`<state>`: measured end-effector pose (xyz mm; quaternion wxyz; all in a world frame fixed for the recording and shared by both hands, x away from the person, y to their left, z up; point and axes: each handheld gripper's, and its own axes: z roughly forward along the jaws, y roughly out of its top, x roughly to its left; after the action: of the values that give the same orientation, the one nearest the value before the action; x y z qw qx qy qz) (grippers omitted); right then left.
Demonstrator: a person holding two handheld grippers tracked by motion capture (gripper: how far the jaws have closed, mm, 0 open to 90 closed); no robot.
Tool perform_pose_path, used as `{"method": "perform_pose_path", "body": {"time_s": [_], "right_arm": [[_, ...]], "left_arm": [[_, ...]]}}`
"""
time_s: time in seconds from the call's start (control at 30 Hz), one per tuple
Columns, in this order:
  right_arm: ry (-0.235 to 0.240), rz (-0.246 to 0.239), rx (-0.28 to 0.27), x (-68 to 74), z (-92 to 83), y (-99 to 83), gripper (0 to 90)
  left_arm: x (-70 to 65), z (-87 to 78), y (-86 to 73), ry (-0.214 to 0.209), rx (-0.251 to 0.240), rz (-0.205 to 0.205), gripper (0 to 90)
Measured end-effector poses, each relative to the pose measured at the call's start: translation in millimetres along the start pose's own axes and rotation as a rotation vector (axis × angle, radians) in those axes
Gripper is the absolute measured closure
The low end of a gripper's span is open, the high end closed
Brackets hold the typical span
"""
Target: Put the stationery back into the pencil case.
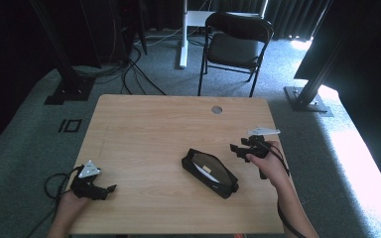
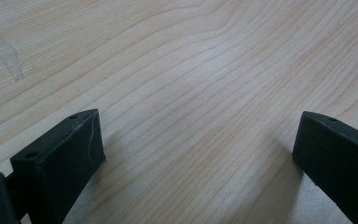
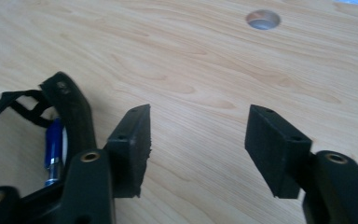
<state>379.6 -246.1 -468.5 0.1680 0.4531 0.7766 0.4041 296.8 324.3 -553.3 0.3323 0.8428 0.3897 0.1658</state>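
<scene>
A black zip pouch (image 1: 210,172) lies slantwise on the wooden table (image 1: 144,129), right of centre, with its mouth open and something pale inside. In the right gripper view the pouch's end (image 3: 72,112) sits just left of the jaws, and a blue pen (image 3: 53,144) shows inside it. My right gripper (image 1: 235,148) is just right of the pouch's far end, open (image 3: 199,114), with bare wood between its jaws. My left gripper (image 1: 110,189) rests near the front left corner, open (image 2: 198,121), with nothing between its jaws.
A round cable hole (image 1: 217,109) (image 3: 263,19) sits near the table's far edge. Behind the table stand a black folding chair (image 1: 235,44) and a white desk leg (image 1: 183,34). Black frame posts (image 1: 64,64) (image 1: 312,74) rise at both far corners, with cables on the floor.
</scene>
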Motion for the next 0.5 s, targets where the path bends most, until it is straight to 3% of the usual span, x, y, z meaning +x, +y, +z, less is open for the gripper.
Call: {"method": "perform_pose_path", "body": {"time_s": [0.27,0.4,0.47,0.5], "right_arm": [[-0.046,0.022,-0.017,-10.4,-0.8,-15.5,28.5],[-0.107,0.072,-0.009,-20.1,0.6,-30.2,19.8],[-0.120,0.085,-0.002,-22.0,1.0,-33.2,19.6],[-0.142,0.116,-0.008,-26.2,1.2,-38.9,19.6]], "left_arm": [[0.0,0.0,0.0,0.000,0.000,0.000,2.2],[0.0,0.0,0.0,0.000,0.000,0.000,2.2],[-0.1,0.0,0.0,0.000,0.000,-0.001,2.2],[0.0,0.0,0.0,0.000,0.000,0.000,2.2]]}}
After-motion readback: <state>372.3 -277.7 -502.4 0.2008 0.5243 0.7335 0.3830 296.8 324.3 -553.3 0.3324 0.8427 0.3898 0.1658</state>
